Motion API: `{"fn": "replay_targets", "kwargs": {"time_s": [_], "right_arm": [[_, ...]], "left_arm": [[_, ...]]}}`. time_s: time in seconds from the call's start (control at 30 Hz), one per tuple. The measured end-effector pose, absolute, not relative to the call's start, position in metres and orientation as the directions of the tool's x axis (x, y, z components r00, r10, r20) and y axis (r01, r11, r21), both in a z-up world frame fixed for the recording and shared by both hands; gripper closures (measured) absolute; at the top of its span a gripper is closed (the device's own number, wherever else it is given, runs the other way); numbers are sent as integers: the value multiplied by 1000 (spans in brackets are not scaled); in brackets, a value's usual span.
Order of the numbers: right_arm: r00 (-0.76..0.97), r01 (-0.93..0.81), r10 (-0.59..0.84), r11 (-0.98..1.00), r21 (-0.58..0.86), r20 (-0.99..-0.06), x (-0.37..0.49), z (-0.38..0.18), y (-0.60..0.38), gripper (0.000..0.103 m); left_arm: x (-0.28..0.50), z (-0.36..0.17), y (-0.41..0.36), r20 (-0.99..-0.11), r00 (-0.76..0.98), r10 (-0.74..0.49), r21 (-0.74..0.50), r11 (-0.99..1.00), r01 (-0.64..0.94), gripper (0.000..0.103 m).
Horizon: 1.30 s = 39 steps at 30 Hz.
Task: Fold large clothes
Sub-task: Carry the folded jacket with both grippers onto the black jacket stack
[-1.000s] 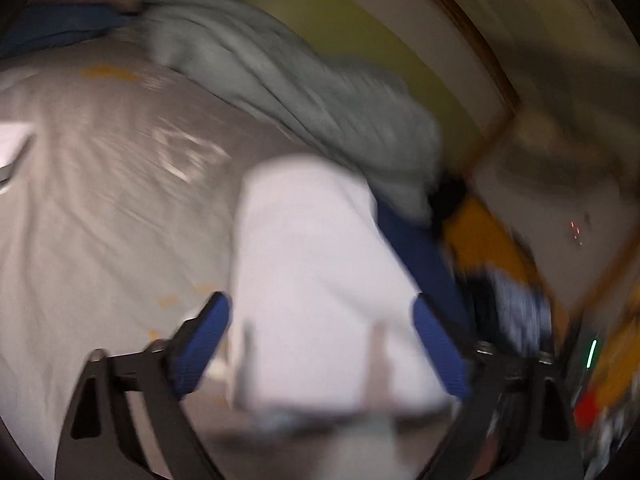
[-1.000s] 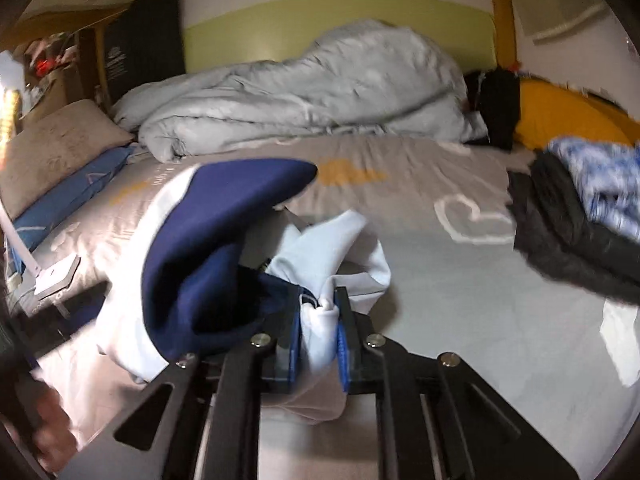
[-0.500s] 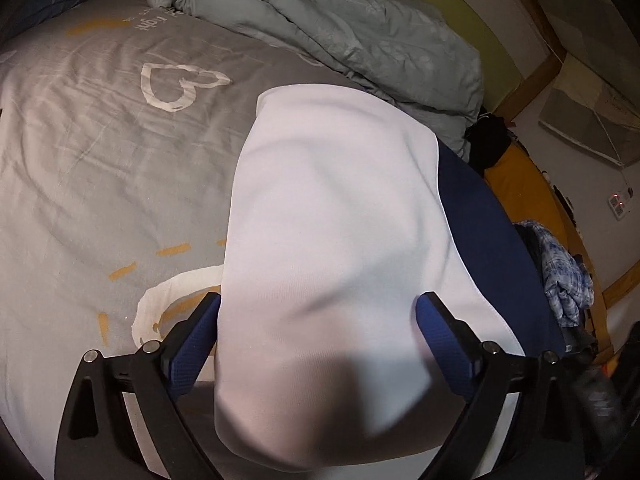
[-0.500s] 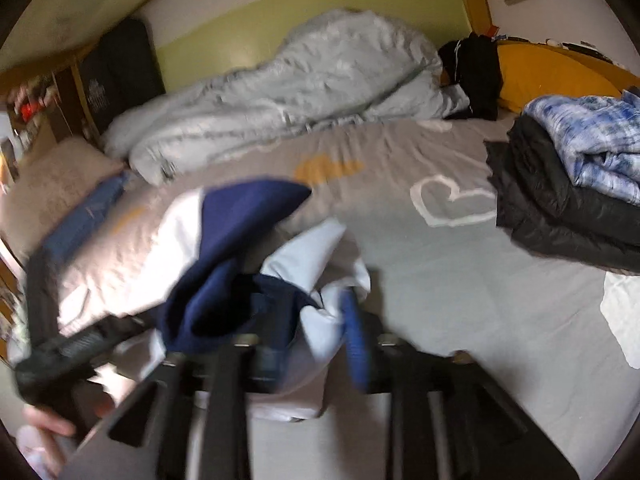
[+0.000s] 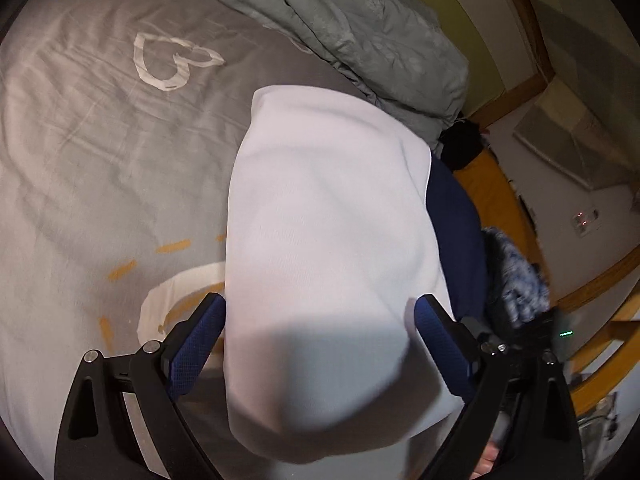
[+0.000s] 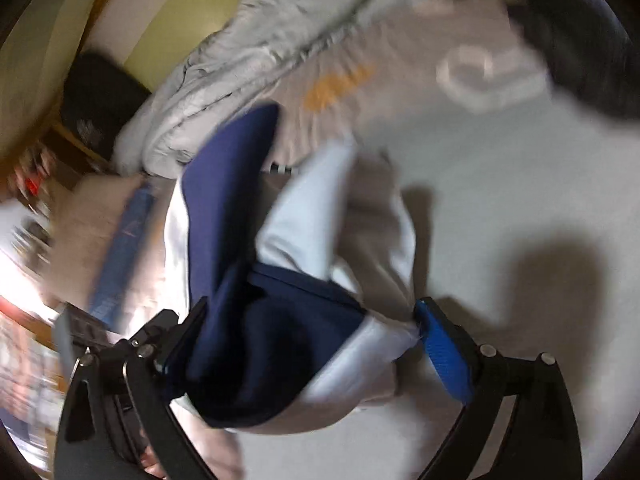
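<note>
Bed: grey sheet (image 5: 100,168) printed with a pale heart outline (image 5: 170,62) and short orange dashes; fills most of both views.
Far edge: rumpled grey-green duvet (image 5: 360,36) bunched along the sheet's far side, against a yellow-green wall with wooden trim.
Garment: white-and-navy top (image 5: 328,240), large, draped in front of the left wrist camera; white panel faces the lens, navy panel shows along its right edge.
Left gripper (image 5: 320,344): blue-padded fingers spread wide, one on each side of the white cloth; nothing pinched between them. Whether the pads touch the fabric, cannot tell.
Right gripper (image 6: 312,340): fingers wide apart; bunched navy and white folds of the garment (image 6: 248,312) fill the gap. Right blue pad touches a white fold; left pad hidden behind navy cloth.
Right view quality: heavy motion blur, fine detail lost.
Side pile: blue-and-white patterned cloth (image 5: 516,276) on dark clothing at the bed's right side, just beyond the navy panel.
Elsewhere: dark heap (image 6: 580,32) at top right of the right view, beside the heart print; black block (image 6: 100,96) and a beige pillow (image 6: 92,232) at left.
</note>
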State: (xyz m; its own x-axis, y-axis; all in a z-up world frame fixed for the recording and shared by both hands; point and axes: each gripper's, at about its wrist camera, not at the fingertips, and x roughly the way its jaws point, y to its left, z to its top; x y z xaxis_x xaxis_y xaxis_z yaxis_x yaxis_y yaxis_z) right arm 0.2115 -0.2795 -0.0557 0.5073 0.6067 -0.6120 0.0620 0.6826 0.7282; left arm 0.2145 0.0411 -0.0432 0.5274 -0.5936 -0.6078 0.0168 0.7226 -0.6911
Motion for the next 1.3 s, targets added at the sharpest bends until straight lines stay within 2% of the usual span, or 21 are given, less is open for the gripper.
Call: {"fn": "replay_targets", "kwargs": {"time_s": [0.07, 0.1, 0.2, 0.3, 0.37, 0.5, 0.67, 0.87, 1.0, 1.1, 1.17, 1.3], "right_arm": [[484, 47, 692, 590, 806, -535, 222, -74, -282, 6], [494, -13, 690, 614, 789, -529, 229, -72, -276, 7], [464, -21, 692, 633, 774, -554, 241, -67, -265, 16], [489, -123, 712, 628, 768, -504, 231, -56, -266, 27], [520, -194, 736, 597, 779, -434, 222, -49, -272, 28], [560, -215, 724, 597, 773, -403, 208, -13, -287, 28], [678, -254, 637, 671, 697, -367, 186, 64, -325, 28], [804, -198, 492, 750, 631, -333, 162, 151, -416, 28], [868, -127, 401, 747, 652, -291, 152, 178, -499, 27], [901, -44, 312, 755, 654, -300, 151, 182, -548, 27], [909, 30, 253, 755, 656, -332, 155, 175, -574, 27], [881, 213, 171, 690, 692, -441, 163, 112, -630, 26]], "left_arm": [[223, -51, 48, -602, 511, -613, -719, 695, -14, 9], [228, -57, 51, -599, 501, -625, -731, 682, -24, 11], [241, -75, 59, -553, 477, -683, -784, 621, -20, 26], [234, -57, 50, -575, 496, -651, -723, 688, 64, 35], [229, -43, 41, -568, 518, -640, -700, 706, 105, 39], [221, -5, 20, -535, 556, -637, -680, 715, 164, 41], [227, 62, -36, -430, 552, -715, -685, 656, 316, 41], [262, 159, -150, -381, 483, -788, -628, 604, 491, 41], [287, 197, -240, -364, 402, -840, -591, 542, 597, 41], [310, 199, -305, -370, 330, -868, -603, 495, 626, 41], [324, 188, -344, -404, 287, -869, -607, 489, 627, 41], [350, 124, -418, -544, 187, -818, -619, 541, 569, 40]]}}
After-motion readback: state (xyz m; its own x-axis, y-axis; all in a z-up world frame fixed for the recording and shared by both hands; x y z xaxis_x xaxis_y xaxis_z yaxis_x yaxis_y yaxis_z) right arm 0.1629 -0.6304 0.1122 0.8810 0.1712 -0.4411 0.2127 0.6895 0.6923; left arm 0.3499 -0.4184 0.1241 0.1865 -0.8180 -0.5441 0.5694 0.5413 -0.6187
